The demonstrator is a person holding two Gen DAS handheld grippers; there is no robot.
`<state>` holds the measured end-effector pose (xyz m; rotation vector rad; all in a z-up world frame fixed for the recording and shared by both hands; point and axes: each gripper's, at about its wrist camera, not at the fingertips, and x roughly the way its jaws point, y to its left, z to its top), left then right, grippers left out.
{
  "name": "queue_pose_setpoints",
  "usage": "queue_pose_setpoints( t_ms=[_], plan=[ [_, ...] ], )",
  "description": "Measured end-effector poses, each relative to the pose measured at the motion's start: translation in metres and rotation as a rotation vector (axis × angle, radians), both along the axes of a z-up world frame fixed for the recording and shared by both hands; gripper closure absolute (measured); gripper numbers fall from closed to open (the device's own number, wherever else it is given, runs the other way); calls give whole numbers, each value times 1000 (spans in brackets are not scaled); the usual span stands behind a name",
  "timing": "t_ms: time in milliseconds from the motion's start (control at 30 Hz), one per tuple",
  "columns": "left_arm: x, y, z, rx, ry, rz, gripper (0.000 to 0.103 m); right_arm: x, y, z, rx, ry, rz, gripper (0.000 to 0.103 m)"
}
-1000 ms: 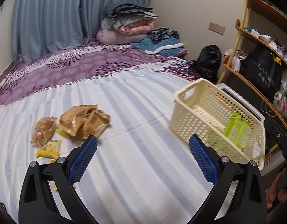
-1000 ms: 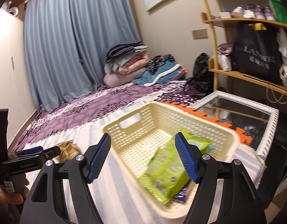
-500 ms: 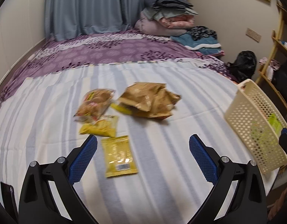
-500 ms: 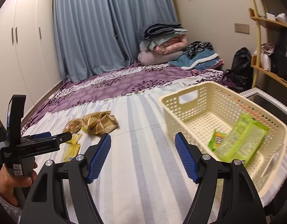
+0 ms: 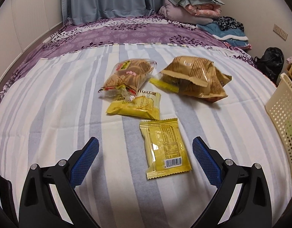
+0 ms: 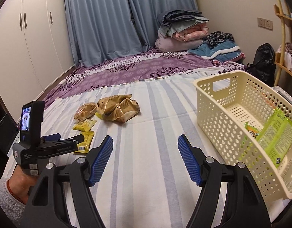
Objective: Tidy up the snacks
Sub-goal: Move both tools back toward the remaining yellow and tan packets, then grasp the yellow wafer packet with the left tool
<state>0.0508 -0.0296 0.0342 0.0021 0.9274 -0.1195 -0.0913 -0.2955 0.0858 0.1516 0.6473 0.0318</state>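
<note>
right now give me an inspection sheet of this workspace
surface: striped blanket on a bed
job's things: yellow packet nearest the left gripper; second yellow packet, clear biscuit bag and brown bag beyond; cream basket holds a green packet
clutter: folded bedding
grippers: right gripper and left, jaws open, empty
cables: nothing seen
surroundings: curtains, wardrobe, black bag

Blue curtains (image 6: 111,24) hang behind a bed (image 5: 50,114) covered by a striped sheet, with a purple floral cover (image 5: 130,34) further back. Folded blankets (image 6: 182,28) are stacked at its far end beside a blue garment (image 6: 216,52). White wardrobe doors (image 6: 31,43) stand left; a black bag (image 6: 263,60) sits near wooden shelves (image 6: 284,43).
</note>
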Motion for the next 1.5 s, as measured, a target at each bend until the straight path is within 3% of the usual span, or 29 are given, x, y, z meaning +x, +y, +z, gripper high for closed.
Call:
queue_pose_setpoints(
  t_ms=[200,700,1133,1367,1433,1500],
  plan=[
    [6,-6,-15,29,22,-9,13,7,2,-8,4,25,8,32],
    [8,-10,-22,27,24,-39,13,22,16,-20,2,63,44,32],
    [6,21,-20,6,31,0,17,32,40,-30,0,84,95,32],
    [14,10,-25,53,29,-51,17,38,46,-34,-3,101,105,32],
    [14,12,-22,50,19,-50,27,42,46,-36,14,110,106,32],
    [14,15,-19,46,10,-45,53,48,44,-38,34,120,107,32]
  ],
)
